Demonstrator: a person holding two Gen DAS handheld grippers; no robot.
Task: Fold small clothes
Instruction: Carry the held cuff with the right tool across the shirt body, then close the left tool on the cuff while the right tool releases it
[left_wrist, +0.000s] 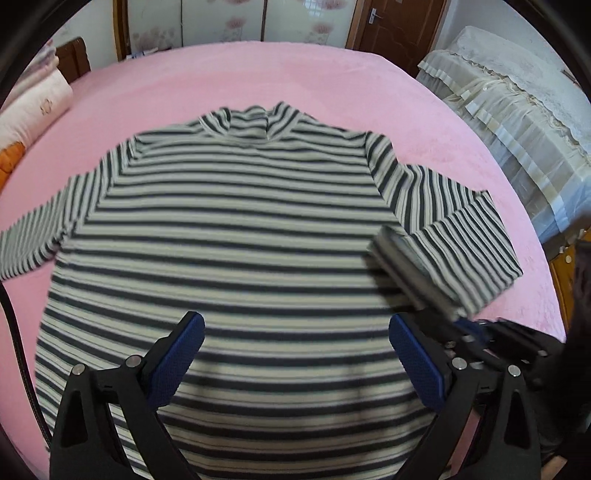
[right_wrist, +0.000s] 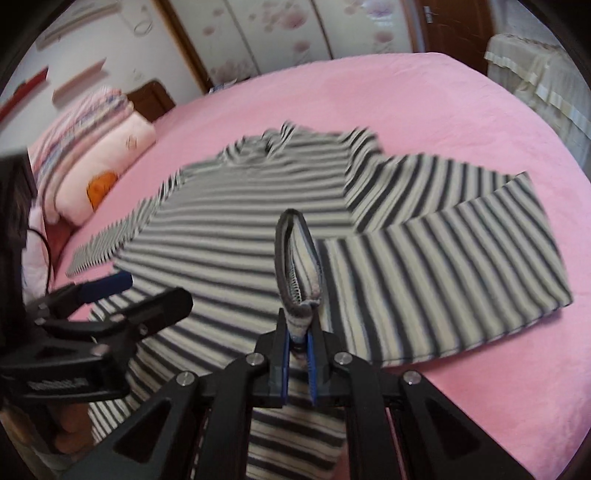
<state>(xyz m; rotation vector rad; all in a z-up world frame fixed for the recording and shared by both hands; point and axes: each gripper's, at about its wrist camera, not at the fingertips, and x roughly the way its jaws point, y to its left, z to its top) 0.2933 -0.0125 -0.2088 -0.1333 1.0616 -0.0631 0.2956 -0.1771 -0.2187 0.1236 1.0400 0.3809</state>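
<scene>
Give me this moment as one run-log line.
phase: sleeve fold | right gripper: shut on sleeve cuff | left gripper: open over striped shirt | surface: pink bed

Striped top (left_wrist: 229, 236), dark and off-white bands, high ribbed collar (left_wrist: 255, 122) at the far end. Lies front-up, body spread flat on the pink bed sheet (left_wrist: 258, 74). One long sleeve (left_wrist: 33, 251) stretched straight out to the side. Other sleeve (right_wrist: 436, 258) doubled back at the elbow, its cuff (right_wrist: 301, 266) lifted off the body, standing on edge, pinched at the bottom.
</scene>
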